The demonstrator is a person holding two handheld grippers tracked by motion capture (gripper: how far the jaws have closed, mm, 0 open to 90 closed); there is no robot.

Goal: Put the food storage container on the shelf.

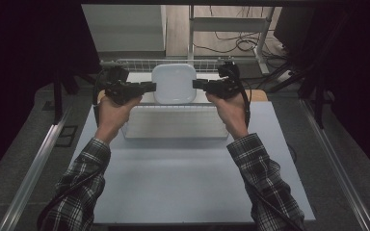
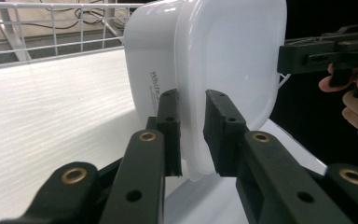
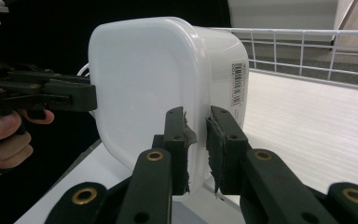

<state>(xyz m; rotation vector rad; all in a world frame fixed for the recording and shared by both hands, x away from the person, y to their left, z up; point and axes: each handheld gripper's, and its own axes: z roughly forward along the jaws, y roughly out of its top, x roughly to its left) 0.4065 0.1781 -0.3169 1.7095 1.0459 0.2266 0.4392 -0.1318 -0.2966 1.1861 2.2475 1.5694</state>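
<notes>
A white plastic container (image 1: pixel 174 83) with rounded corners and its lid on hangs in the air between my two grippers, lid side facing the camera above. My left gripper (image 1: pixel 151 86) is shut on its left rim. In the left gripper view the two jaws (image 2: pixel 191 100) pinch the lid edge of the container (image 2: pixel 223 56). My right gripper (image 1: pixel 196 84) is shut on the opposite rim, its pads (image 3: pixel 196 116) clamping the edge of the container (image 3: pixel 140 79). A barcode label (image 3: pixel 237 84) runs down the container's side wall.
Below and behind the container stands a white wire basket (image 1: pixel 173 126) with a wire rail (image 1: pixel 125 62) along its back. A white ribbed surface (image 2: pixel 51 121) lies inside it. The grey-blue tabletop (image 1: pixel 183 183) stretches toward the person. Cables (image 1: pixel 236 43) lie on the floor beyond.
</notes>
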